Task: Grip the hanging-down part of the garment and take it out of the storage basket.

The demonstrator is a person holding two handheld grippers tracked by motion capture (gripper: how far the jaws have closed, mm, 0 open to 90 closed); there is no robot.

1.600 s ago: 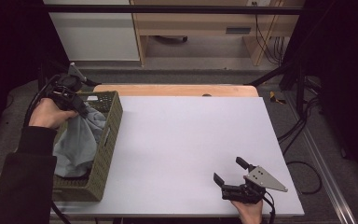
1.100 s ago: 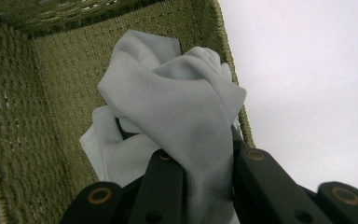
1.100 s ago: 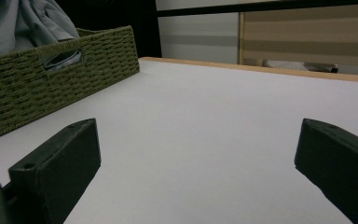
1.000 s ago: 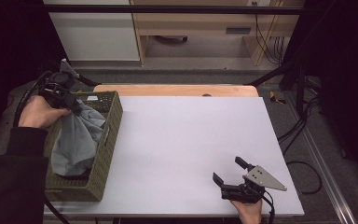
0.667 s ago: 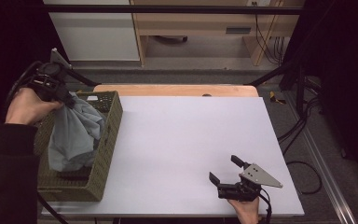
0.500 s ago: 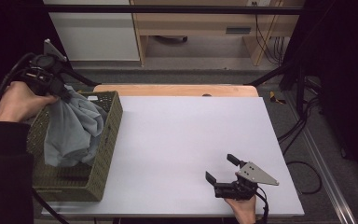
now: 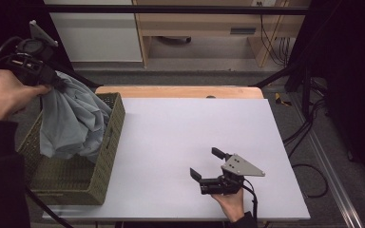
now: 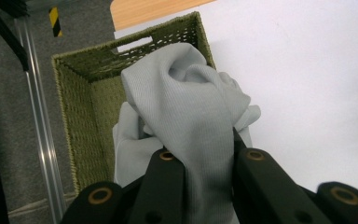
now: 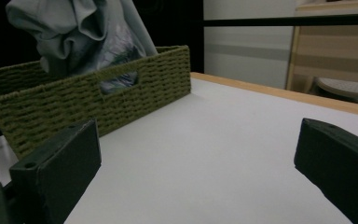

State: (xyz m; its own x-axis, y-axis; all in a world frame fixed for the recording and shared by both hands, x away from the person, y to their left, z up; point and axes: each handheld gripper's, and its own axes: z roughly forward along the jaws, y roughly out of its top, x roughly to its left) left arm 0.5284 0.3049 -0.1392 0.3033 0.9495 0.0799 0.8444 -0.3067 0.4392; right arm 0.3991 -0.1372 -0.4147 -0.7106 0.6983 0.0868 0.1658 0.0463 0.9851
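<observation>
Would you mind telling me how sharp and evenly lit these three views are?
High view: white table bright, surroundings nearly black, left gripper in shadow. Left gripper view: grey cloth and basket crisp, jaws close and soft. Right gripper view: right gripper jaws blurred and dark, background dim.

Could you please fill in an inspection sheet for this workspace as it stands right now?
Surface: white table, wooden strip along its far edge.
Job's things: grey cloth hanging into the green woven basket at the table's left end.
Clutter: nothing seen.
Grippers: left gripper shut on the cloth, above the basket; right gripper open, low over the table's near right.
Cables: black cables trail from both grippers; more on the floor at right.
Surroundings: wooden furniture and a white cabinet behind.
</observation>
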